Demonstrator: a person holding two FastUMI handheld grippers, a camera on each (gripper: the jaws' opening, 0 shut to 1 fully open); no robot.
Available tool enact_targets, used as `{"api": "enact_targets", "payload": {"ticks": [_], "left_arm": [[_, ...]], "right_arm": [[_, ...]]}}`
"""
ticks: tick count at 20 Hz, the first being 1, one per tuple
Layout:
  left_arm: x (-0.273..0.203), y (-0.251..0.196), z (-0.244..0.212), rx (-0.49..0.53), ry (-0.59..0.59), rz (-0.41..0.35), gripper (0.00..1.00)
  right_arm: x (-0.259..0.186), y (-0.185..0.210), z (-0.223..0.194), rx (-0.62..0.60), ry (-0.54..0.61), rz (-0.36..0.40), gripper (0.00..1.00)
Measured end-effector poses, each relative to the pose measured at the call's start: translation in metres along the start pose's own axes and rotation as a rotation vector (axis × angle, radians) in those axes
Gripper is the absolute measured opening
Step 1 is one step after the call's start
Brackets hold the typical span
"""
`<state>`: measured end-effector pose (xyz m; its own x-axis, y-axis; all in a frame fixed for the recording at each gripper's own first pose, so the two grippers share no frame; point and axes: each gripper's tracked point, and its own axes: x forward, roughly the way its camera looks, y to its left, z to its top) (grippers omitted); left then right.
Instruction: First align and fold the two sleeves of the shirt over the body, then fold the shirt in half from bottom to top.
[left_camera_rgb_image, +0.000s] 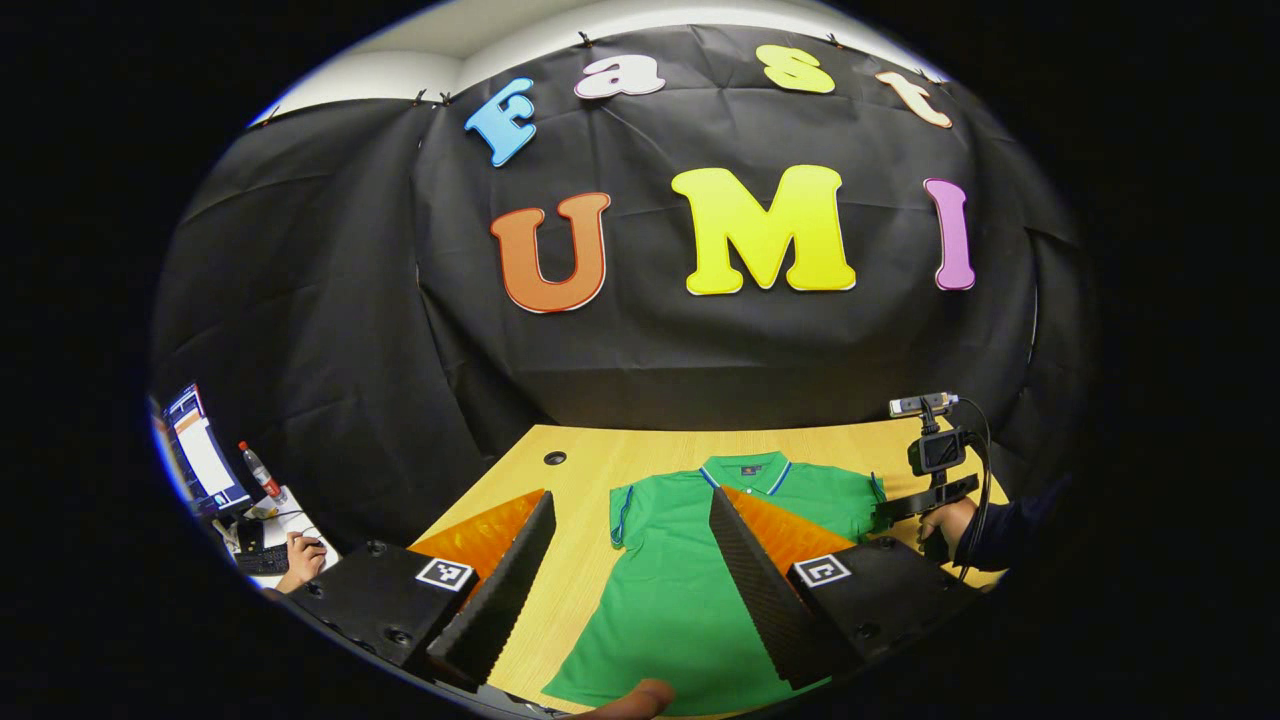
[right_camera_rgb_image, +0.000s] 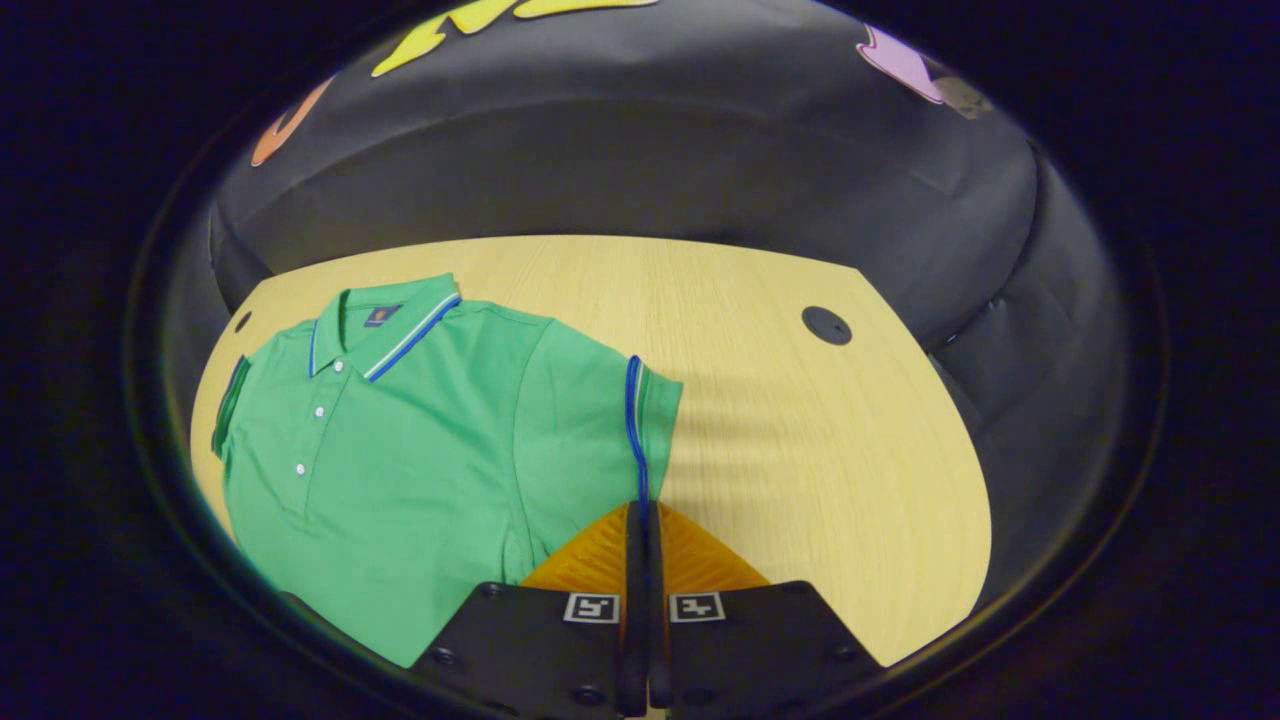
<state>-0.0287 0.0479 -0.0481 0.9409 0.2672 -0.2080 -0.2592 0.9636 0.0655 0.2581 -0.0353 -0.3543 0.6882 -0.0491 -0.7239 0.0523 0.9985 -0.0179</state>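
One green shirt, two hand-held grippers: left spread, right pinching its sleeve.

I see my left gripper spread wide above the green polo shirt, flat on the wooden table, right gripper at its far sleeve

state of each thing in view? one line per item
shirt: flat on the table, front up, unfolded
right sleeve: cuff edge pinched, not yet folded over
left sleeve: spread out, free
right tool: shut on right sleeve
left tool: open, above the shirt
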Motion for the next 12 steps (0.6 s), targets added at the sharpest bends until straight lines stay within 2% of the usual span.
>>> {"api": "enact_targets", "payload": {"ticks": [6,9,10,11,12], "left_arm": [[0.001,0.0,0.002,-0.017,-0.007,-0.009,1.0],[-0.001,0.008,-0.001,-0.02,-0.005,0.005,1.0],[-0.001,0.012,-0.002,-0.022,-0.004,0.009,1.0],[-0.003,0.016,-0.003,-0.024,-0.001,0.015,1.0],[-0.003,0.021,-0.006,-0.025,0.003,0.023,1.0]], "right_arm": [[-0.039,0.048,0.042,-0.134,-0.16,0.122,0.04],[-0.052,0.093,0.044,-0.194,-0.18,0.208,0.03],[-0.057,0.11,0.042,-0.214,-0.183,0.242,0.0],[-0.059,0.124,0.039,-0.24,-0.185,0.263,0.04],[-0.062,0.136,0.035,-0.259,-0.185,0.281,0.0]]}}
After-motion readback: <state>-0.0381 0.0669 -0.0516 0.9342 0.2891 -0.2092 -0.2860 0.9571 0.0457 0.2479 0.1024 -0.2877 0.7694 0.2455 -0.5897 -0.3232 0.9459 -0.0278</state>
